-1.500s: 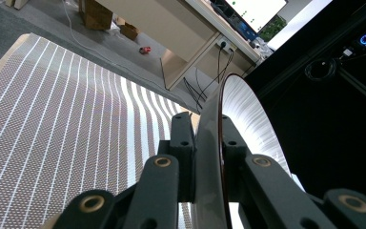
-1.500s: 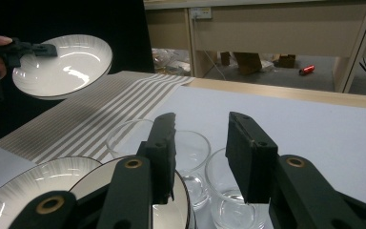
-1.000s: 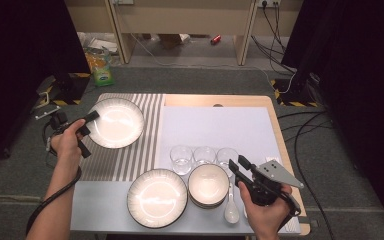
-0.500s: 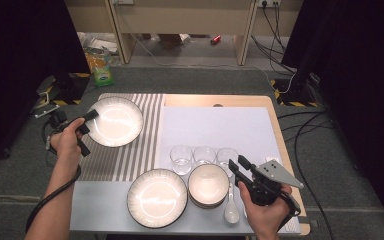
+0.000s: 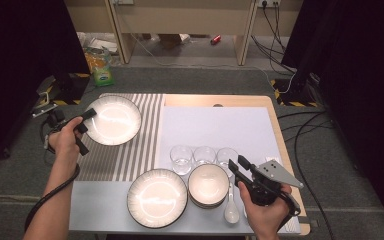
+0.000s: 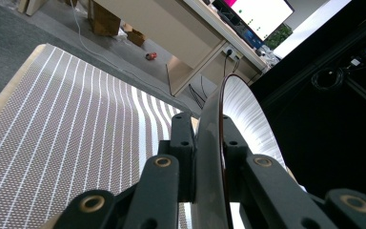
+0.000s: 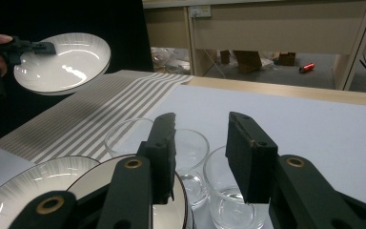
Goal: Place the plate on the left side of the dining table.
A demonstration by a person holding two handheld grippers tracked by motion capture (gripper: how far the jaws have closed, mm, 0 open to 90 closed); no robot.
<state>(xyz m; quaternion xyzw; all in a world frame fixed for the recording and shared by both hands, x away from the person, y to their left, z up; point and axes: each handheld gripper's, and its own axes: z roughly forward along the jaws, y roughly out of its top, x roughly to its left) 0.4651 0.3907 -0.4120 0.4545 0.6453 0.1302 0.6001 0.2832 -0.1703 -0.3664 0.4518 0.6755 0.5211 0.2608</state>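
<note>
1. Dark curtains flank the table (image 5: 220,101), with wooden desk legs and cables on the carpet beyond its far edge.
2. Over at the far left corner, the left gripper (image 5: 85,120) has its jaws clamped on the rim of a white plate (image 5: 114,119), held tilted above the striped mat (image 5: 130,150)!
3. From the left gripper view, that plate (image 6: 240,109) stands edge-on, pinched between the two black jaws.
4. Near the front right corner, the right gripper (image 5: 237,165) hovers with jaws apart, nothing between them.
5. Just ahead of it: three glasses (image 5: 205,156) in a row, a stack of bowls (image 5: 208,184), a spoon (image 5: 231,210).
6. A second plate (image 5: 157,198) sits at the front edge, beside the bowls.
</note>
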